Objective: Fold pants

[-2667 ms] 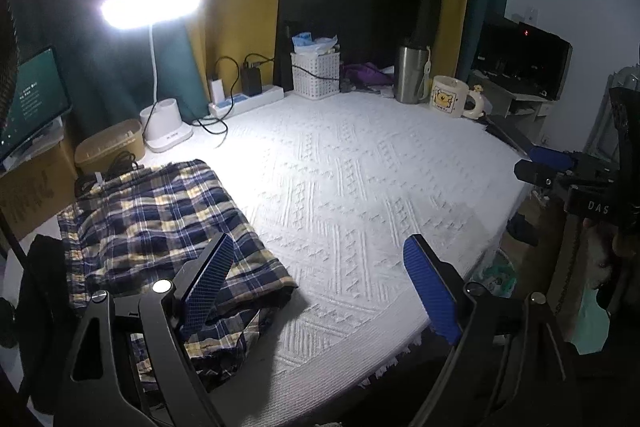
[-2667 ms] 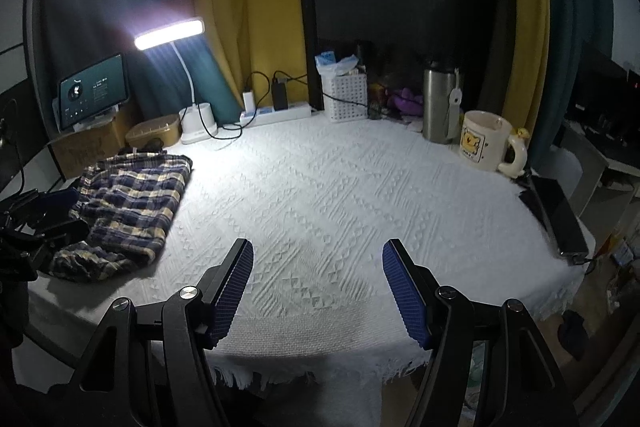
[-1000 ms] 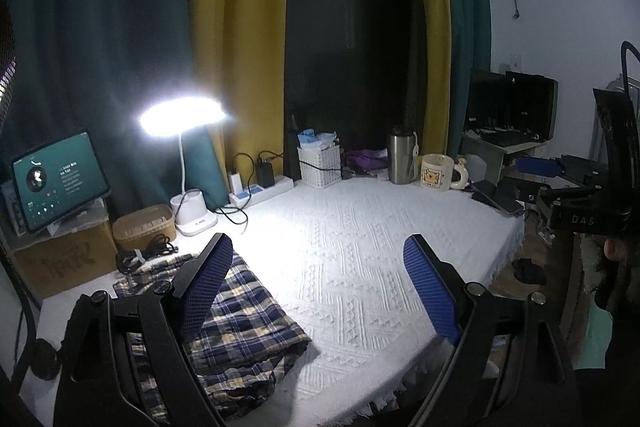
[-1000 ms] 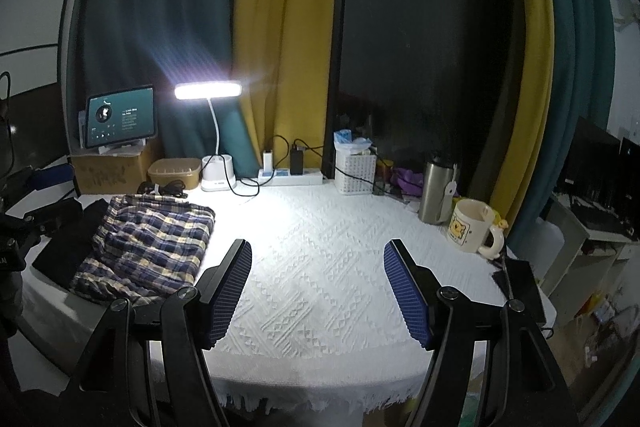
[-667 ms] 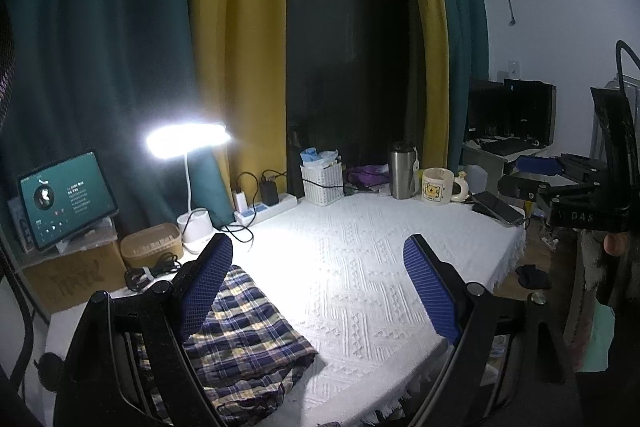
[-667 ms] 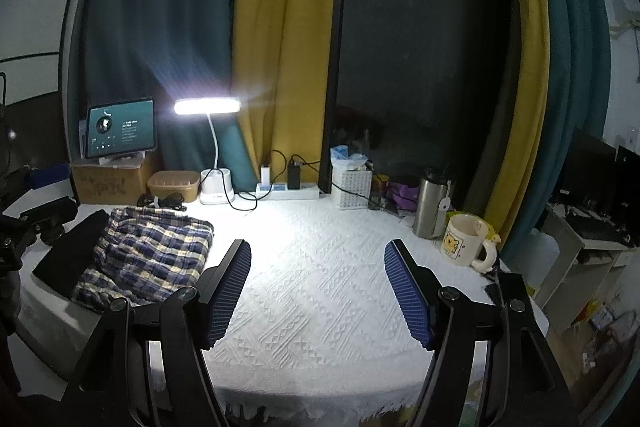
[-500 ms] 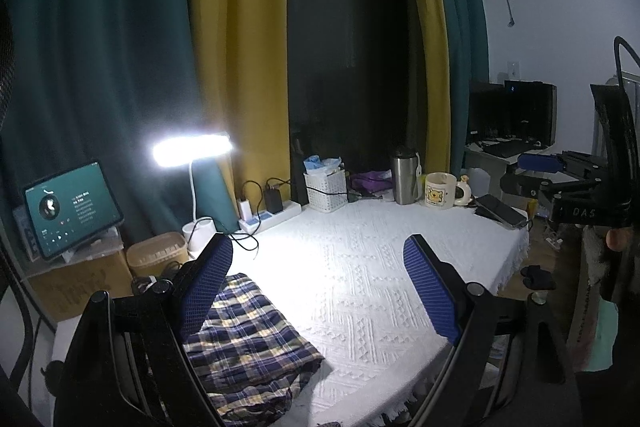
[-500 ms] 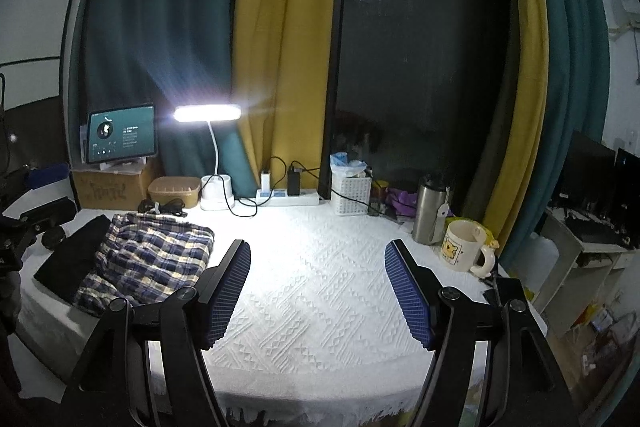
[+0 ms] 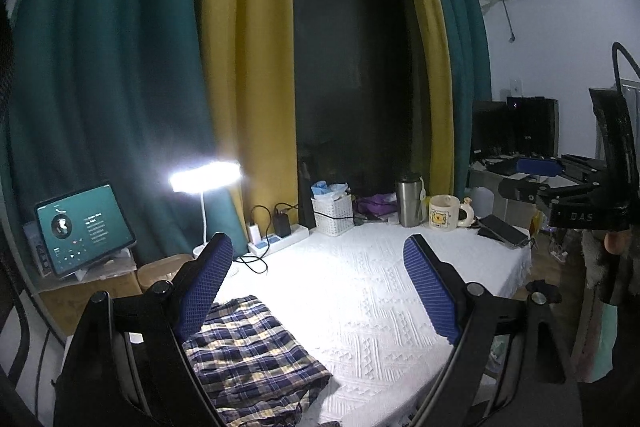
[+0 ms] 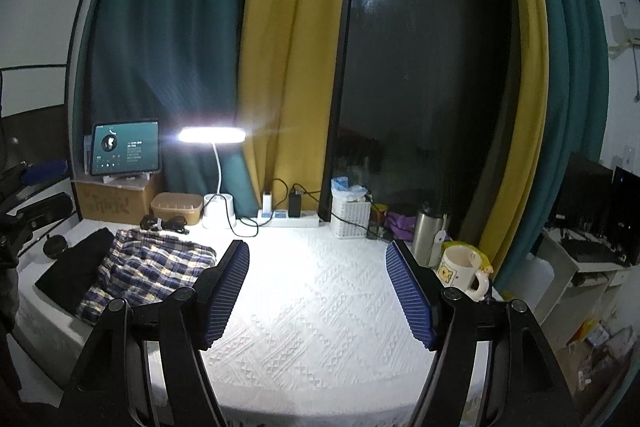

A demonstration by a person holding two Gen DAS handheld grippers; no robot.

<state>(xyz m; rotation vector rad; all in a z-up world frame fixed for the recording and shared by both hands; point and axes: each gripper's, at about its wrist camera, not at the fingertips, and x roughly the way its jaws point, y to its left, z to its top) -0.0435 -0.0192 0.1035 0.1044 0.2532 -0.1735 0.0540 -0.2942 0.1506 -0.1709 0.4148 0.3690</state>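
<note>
Left wrist: left hand-held gripper (image 9: 320, 291) agape, empty, above pants (image 9: 248, 351); right hand-held gripper (image 10: 316, 293) likewise.

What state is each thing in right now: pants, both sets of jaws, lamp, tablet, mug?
Plaid pants: folded, lying at the table's left edge, not held.
Left gripper: jaws open, nothing between them.
Right gripper: jaws open, nothing between them.
Desk lamp: switched on.
Tablet: screen lit, propped upright on a cardboard box.
Mug: upright, contents not visible.
</note>
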